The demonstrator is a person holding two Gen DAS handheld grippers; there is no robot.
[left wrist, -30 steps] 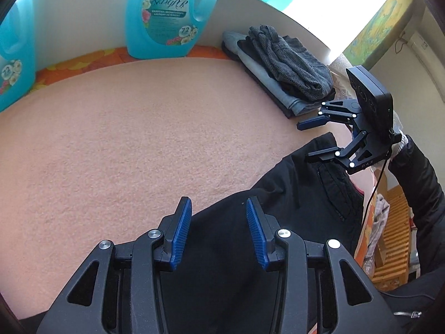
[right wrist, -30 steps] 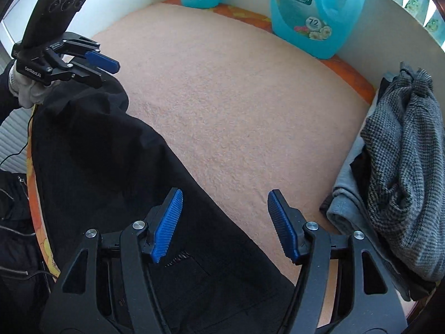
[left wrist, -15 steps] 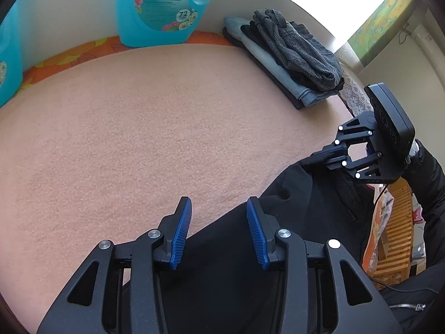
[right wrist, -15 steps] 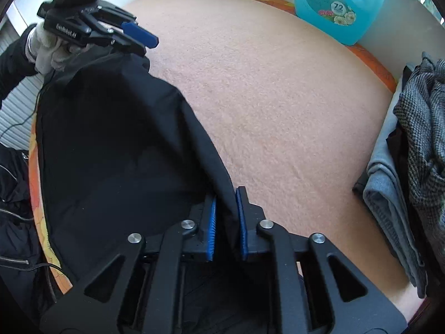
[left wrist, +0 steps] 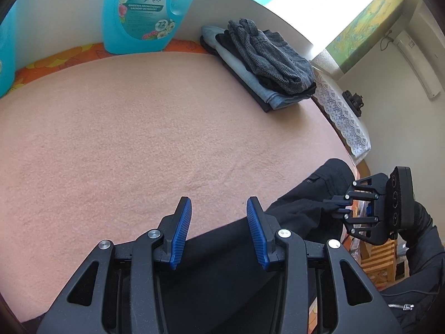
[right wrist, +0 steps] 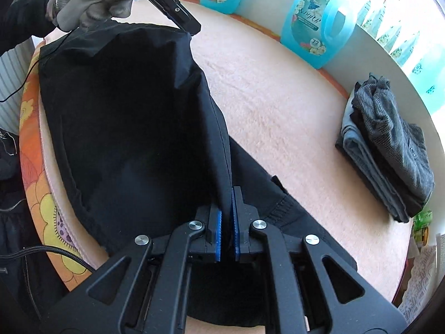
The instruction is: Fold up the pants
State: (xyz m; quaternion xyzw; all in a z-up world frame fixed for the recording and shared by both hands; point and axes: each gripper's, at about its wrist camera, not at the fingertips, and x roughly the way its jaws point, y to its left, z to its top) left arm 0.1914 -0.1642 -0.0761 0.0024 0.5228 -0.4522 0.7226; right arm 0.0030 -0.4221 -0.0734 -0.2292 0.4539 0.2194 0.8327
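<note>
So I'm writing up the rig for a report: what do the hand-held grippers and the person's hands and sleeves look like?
Each hand-held gripper is a black linkage frame with silver pivot screws and ribbed blue finger pads. The left hand-held gripper carries white lettering, partly cut off, on its underside. The right hand-held gripper has a black block with three round lenses. The left hand wears a grey knit glove, with a black sleeve and black cable.

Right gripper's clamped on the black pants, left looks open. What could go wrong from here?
1. The right gripper pinches only a thin edge of the black pants; that edge may slip out under a pull.
2. The left gripper is open, so one side may sag and the fold go crooked.
3. Much of the pants hangs over the table edge and could drag the rest off.
</note>
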